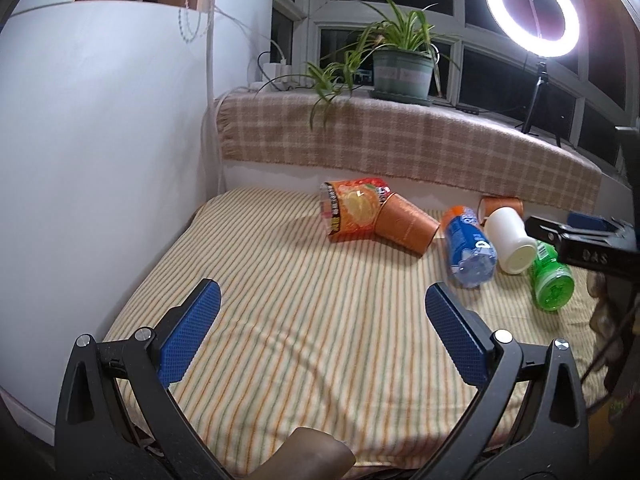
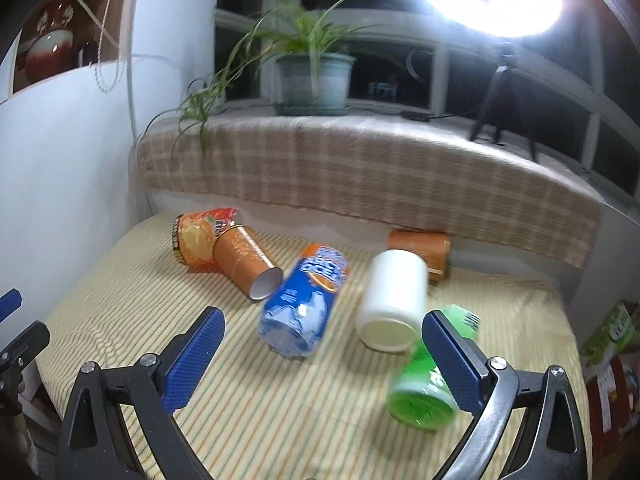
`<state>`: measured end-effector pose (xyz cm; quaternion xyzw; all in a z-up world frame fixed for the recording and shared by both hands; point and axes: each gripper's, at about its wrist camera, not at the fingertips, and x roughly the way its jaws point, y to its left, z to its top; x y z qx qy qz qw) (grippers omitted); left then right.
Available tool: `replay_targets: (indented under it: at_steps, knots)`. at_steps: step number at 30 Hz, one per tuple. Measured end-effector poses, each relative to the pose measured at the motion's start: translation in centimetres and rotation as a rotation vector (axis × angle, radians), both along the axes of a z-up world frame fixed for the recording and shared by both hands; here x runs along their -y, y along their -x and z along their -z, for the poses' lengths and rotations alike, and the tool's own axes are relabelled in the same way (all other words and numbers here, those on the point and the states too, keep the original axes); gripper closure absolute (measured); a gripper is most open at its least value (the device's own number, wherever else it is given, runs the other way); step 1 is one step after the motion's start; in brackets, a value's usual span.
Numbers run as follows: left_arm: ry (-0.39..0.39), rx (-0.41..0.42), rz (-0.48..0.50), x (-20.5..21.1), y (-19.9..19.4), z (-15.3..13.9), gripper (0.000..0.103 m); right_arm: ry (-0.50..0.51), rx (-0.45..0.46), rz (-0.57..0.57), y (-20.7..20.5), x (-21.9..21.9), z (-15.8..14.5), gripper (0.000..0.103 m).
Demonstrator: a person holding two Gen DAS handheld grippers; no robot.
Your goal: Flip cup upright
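we see the white cup (image 2: 390,300) lying on its side on the striped cloth (image 2: 280,400), base toward us, axis running away, just ahead-right of the empty, spread right gripper (image 2: 323,326); left gripper (image 1: 323,300), likewise spread, sits farther off.

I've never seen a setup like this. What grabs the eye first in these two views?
Probably the glaring ring light on its tripod at the window, right of a potted spider plant. Below, tipped containers lie scattered on the striped cloth: a white cup on its side between a blue bottle and a green bottle, with orange paper cups behind. Up close, each tool's blue-padded fingers stand spread, holding nothing.
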<state>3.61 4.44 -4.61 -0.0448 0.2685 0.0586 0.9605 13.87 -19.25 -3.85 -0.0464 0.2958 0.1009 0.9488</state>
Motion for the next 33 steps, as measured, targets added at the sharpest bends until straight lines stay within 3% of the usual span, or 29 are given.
replay_targets:
  at_steps: [15,18,22,33]
  knots:
    - [0.035,-0.060,-0.072,-4.2,-1.2,2.0,0.000,0.154,-0.203,-0.301,-11.0,-8.0,3.1,0.008]
    - [0.039,-0.068,-0.087,-5.0,-1.5,2.2,0.000,0.193,-0.246,-0.325,-13.1,-9.6,4.3,0.008]
    - [0.047,-0.070,-0.103,-6.0,-1.7,2.5,0.000,0.260,-0.299,-0.349,-15.0,-11.5,5.9,0.017]
    - [0.059,-0.078,-0.116,-7.0,-2.0,2.9,0.000,0.399,-0.383,-0.365,-17.3,-14.3,8.3,0.018]
